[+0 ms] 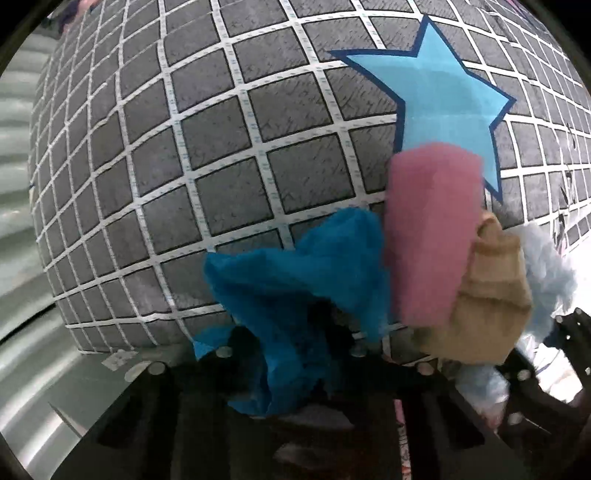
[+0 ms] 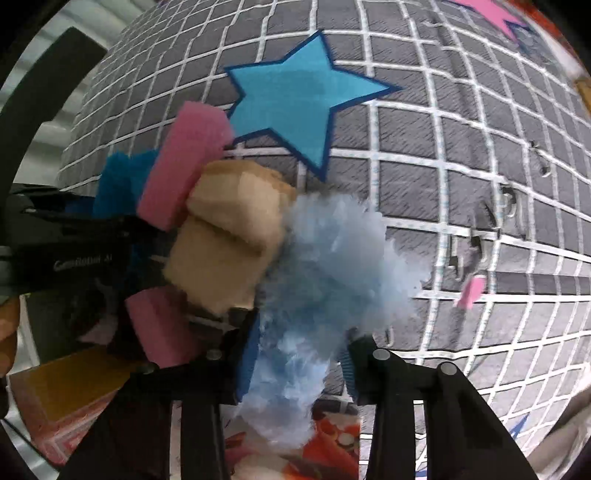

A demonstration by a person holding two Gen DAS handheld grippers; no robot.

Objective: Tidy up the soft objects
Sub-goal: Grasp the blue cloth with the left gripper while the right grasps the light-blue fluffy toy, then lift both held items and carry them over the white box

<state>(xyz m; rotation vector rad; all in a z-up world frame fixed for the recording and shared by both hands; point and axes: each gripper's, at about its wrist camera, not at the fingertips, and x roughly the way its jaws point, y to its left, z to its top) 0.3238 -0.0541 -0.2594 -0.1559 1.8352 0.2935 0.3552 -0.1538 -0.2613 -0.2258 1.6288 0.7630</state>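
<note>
My left gripper [image 1: 291, 350] is shut on a bright blue cloth [image 1: 295, 280] that bunches between its fingers. My right gripper [image 2: 291, 354] is shut on a pale blue fluffy cloth [image 2: 332, 258], also visible at the right edge of the left wrist view [image 1: 546, 266]. Between the two hang a pink sponge [image 1: 428, 236] and a tan folded cloth [image 1: 487, 295], pressed together; they also show in the right wrist view, the pink sponge [image 2: 184, 162] and the tan cloth [image 2: 229, 232]. The left gripper body [image 2: 74, 251] sits at the left there.
A grey grid-patterned bedspread [image 1: 221, 155] with a blue star [image 1: 439, 96] lies below. A second pink sponge [image 2: 162, 328] and a small pink piece [image 2: 471, 291] lie nearby. A pink star [image 2: 491, 14] is at the far top. An orange patterned box [image 2: 66, 391] sits at lower left.
</note>
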